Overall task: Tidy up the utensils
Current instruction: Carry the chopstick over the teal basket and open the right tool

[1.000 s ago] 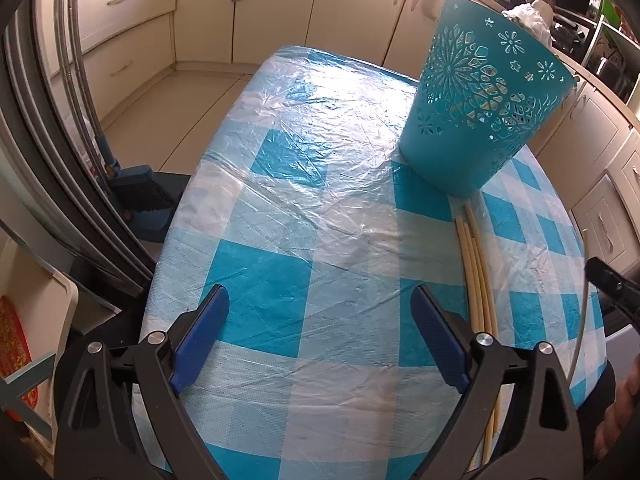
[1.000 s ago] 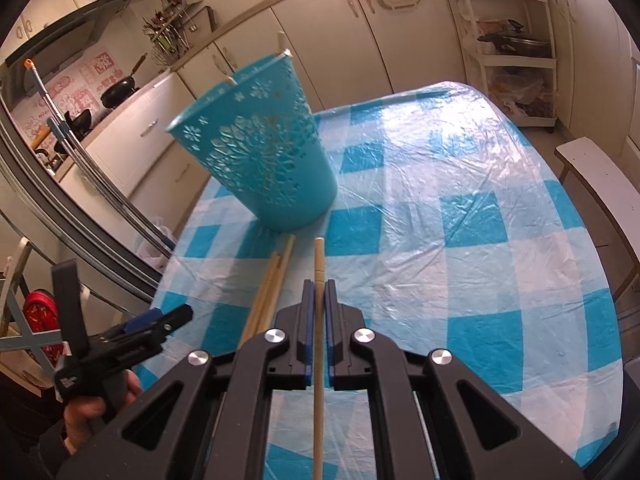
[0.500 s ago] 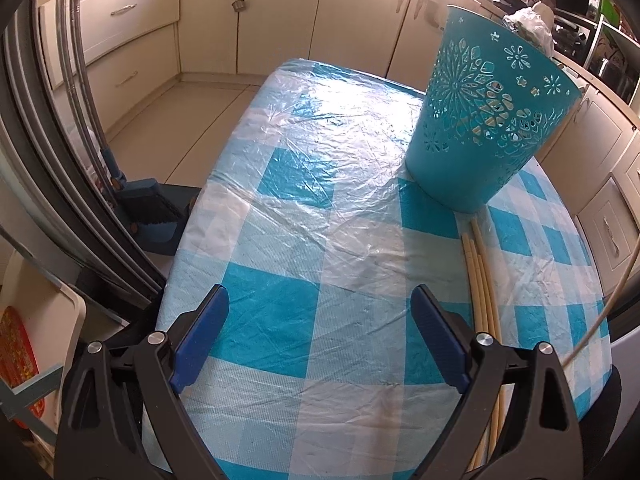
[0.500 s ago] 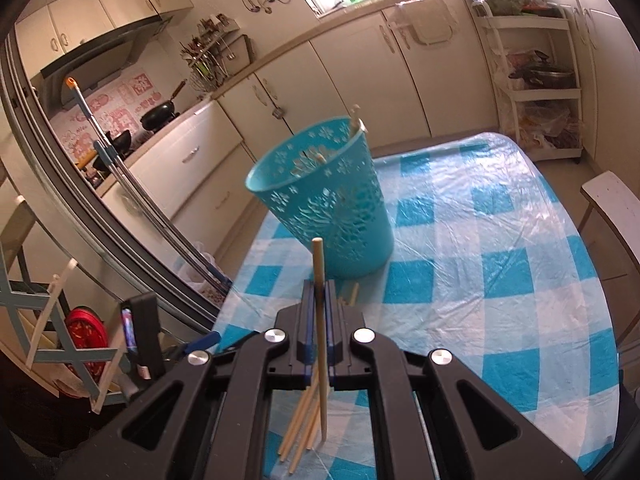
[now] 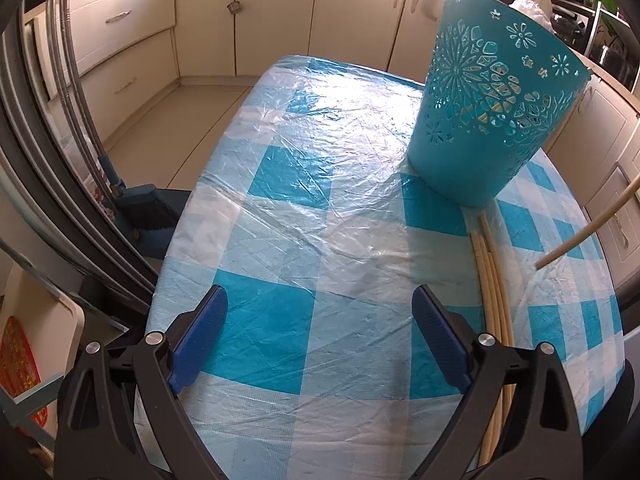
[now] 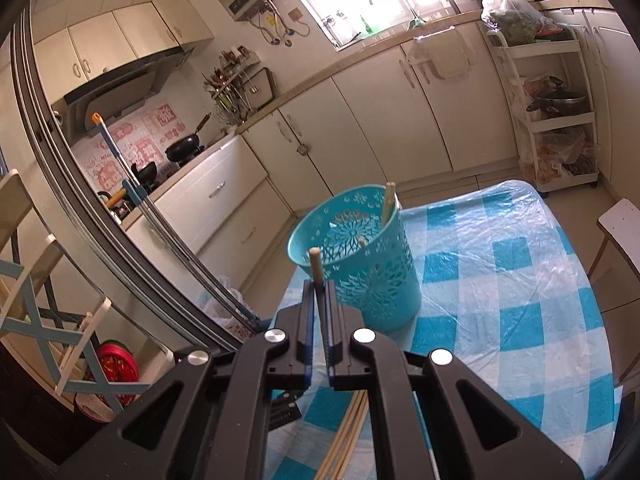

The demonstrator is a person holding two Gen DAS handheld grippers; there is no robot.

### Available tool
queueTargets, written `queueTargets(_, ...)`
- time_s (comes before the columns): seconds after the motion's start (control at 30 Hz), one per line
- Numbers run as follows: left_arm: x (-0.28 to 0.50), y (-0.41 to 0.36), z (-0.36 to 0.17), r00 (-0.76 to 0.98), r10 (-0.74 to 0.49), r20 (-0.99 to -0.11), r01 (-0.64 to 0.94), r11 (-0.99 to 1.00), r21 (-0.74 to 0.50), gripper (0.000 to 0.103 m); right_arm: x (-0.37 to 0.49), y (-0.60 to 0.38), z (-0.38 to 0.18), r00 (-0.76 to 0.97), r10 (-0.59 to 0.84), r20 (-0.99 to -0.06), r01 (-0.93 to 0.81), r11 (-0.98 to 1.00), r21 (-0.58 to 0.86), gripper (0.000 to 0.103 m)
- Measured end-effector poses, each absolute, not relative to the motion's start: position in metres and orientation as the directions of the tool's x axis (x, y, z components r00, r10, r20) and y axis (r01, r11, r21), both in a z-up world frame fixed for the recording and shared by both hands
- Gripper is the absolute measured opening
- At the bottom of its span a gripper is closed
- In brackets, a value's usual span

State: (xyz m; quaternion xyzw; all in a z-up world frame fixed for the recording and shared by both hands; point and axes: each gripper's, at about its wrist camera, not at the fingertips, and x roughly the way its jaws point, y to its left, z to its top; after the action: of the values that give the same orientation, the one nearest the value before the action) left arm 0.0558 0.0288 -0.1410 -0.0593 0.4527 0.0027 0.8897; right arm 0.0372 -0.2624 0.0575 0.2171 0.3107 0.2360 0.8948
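Note:
A teal cut-out basket [image 5: 484, 120] stands on the checked table [image 5: 320, 208]; it also shows in the right wrist view [image 6: 360, 268], with a chopstick [image 6: 387, 204] leaning inside. Several chopsticks [image 5: 494, 304] lie on the table in front of the basket, also seen under the right gripper [image 6: 348, 436]. My right gripper [image 6: 319, 300] is shut on a chopstick [image 6: 316, 266], held raised near the basket's rim; its free end shows in the left wrist view [image 5: 588, 228]. My left gripper [image 5: 320, 332] is open and empty, low over the table's near edge.
Kitchen cabinets [image 6: 360, 128] run behind the table. A sliding door frame [image 5: 60, 140] and a broom [image 5: 136, 204] are at the left. A chair [image 6: 620, 236] stands at the right and a folding rack [image 6: 48, 312] at the left.
My right gripper has lifted the chopstick off the table and tilted it upright toward the basket rim. The left gripper stayed open, drifting slightly.

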Motion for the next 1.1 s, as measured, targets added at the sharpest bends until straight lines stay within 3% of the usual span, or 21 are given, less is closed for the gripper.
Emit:
queueTargets(0.5, 0.055, 0.025, -0.142, 0.588, -0.05, -0.807, -0.042, 0.995, -0.093, 0.094, 0.064, -0.262, 0.103, 0.738, 0.571, -0.359, -0.344, 0.777, 0.528, 0.006)
queueTargets(0.87, 0.056, 0.025, -0.142, 0.588, -0.05, -0.807, -0.041, 0.995, -0.092, 0.095, 0.091, -0.259, 0.172, 0.797, 0.553, -0.244, -0.401, 0.786, 0.471, 0.006)
queueTargets(1.1, 0.056, 0.024, -0.143, 0.588, -0.051, -0.807, -0.041, 0.995, -0.092, 0.095, 0.12, -0.242, 0.162, 0.833, 0.485, -0.266, -0.359, 0.84, 0.407, 0.006)
